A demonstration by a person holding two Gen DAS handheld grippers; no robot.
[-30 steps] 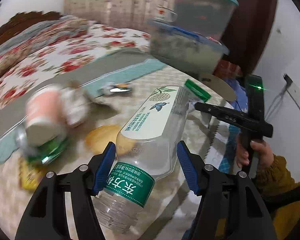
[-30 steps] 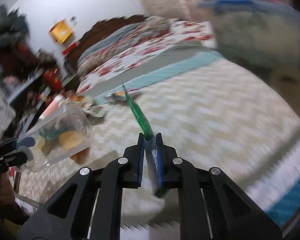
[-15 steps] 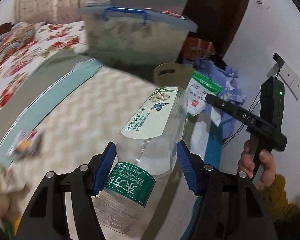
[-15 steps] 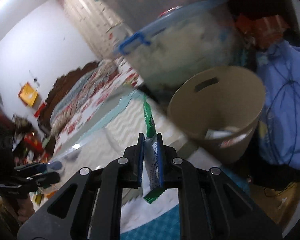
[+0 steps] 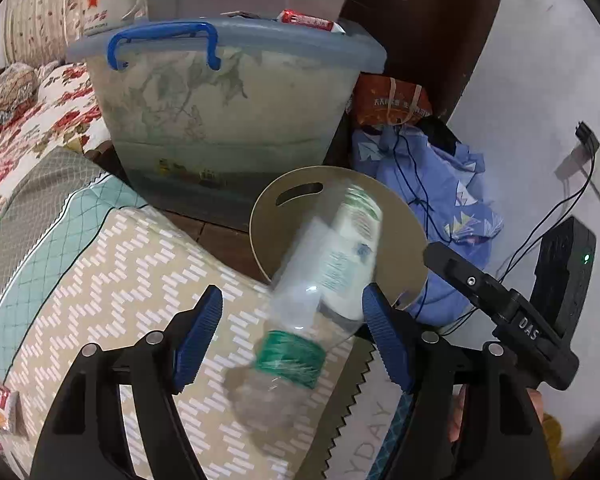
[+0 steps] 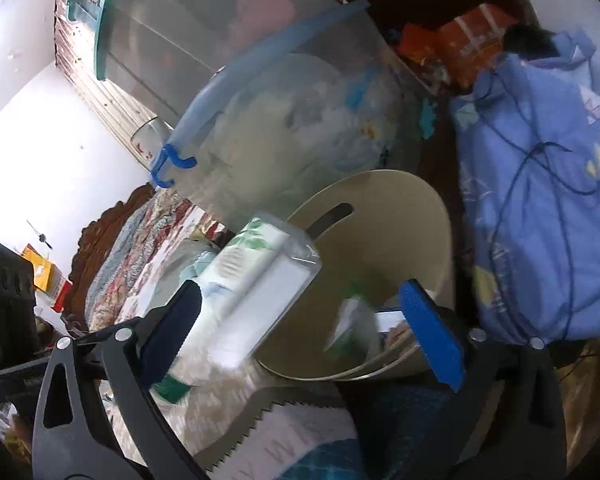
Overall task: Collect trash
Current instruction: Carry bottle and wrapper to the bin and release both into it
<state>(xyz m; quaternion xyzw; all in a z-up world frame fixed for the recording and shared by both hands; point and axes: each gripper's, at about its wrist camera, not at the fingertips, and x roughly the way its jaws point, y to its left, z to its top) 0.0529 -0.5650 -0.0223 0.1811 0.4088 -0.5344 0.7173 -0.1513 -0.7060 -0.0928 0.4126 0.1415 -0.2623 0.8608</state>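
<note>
**Both pieces of trash let go at the bin**

Since a second ago we are swinging both tools off the bed to the beige bin (image 5: 296,196). Our left gripper (image 5: 292,332) is spreading, jaws just opened wider; the clear bottle (image 5: 320,280) (blurred) is sitting between the pads, only the right one possibly touching. Our right gripper (image 6: 300,332) is standing wide, jaws just opened, and the green wrapper (image 6: 350,320) is lying blurred inside the bin.

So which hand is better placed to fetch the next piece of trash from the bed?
Probably right. The right gripper has just opened with nothing between its jaws; its wrapper is in the bin. The left gripper, also just opening, has the bottle between its jaws.
</note>
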